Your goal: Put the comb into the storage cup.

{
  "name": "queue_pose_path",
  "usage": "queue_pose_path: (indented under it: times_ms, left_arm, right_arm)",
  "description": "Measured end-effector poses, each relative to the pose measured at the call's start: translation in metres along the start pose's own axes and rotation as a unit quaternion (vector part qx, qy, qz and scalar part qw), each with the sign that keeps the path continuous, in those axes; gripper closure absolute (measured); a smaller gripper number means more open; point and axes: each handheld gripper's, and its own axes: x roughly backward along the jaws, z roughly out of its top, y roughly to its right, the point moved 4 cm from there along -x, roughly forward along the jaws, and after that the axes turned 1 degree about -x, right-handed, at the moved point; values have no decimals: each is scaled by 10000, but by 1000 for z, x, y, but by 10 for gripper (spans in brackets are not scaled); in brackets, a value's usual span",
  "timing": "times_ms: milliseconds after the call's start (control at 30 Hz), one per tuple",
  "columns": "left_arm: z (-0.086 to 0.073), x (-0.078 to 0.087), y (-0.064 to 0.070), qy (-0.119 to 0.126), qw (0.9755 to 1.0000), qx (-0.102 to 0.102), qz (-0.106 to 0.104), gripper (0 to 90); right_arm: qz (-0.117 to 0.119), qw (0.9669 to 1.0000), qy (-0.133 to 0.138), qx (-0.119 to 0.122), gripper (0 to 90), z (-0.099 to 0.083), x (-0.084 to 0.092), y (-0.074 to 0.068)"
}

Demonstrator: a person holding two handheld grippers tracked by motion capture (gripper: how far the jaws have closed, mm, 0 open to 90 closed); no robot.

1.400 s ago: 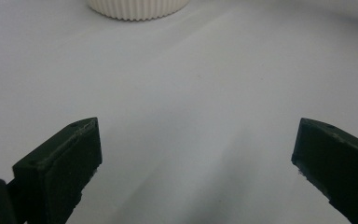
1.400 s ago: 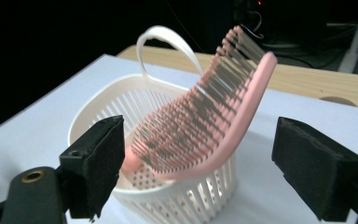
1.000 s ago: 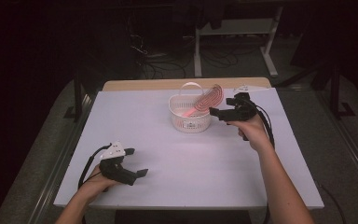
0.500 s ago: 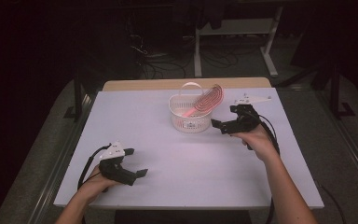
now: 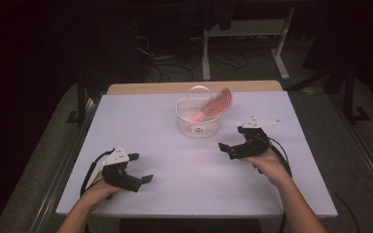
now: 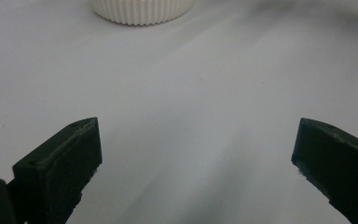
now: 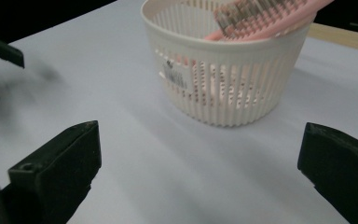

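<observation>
At the left I had the left gripper [image 5: 135, 168] parked low over the near part of the white table [image 5: 141, 116], jaws spread wide with nothing between them. I judged it was idling there to keep out of the way, since its own camera looked across bare tabletop at only the foot of the basket [image 6: 142, 10] far ahead.

In the middle, toward the far edge, stood the white slatted basket [image 5: 199, 119], upright, its hoop handle raised. The pink comb [image 5: 214, 104] lay in it at a slant, one end down inside and the toothed end propped on the rim and sticking out to the right. That lean looked like the result of the comb being longer than the basket is wide, so it could not lie flat.

On the right, the right gripper [image 5: 233, 145] sat near the basket's front right, apart from it and pointing left toward it. Its jaws stood fully apart and held nothing; they had just been opening, with nothing between them. From its own camera the basket [image 7: 223, 79] and comb [image 7: 265, 16] sat squarely between the jaws, a little way ahead.
</observation>
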Motion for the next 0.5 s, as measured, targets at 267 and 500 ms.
queue_pose_path:
  times_ms: [267,500]
  left_arm:
    - [0,0,1,-21,10000,-31,-26,12]
    - [0,0,1,-20,10000,-38,-12,12]
  right_arm:
    - [-11,9999,-105,3,0,-22,6,-6]
    - [-3,9999,-128,41,0,-36,16,-11]
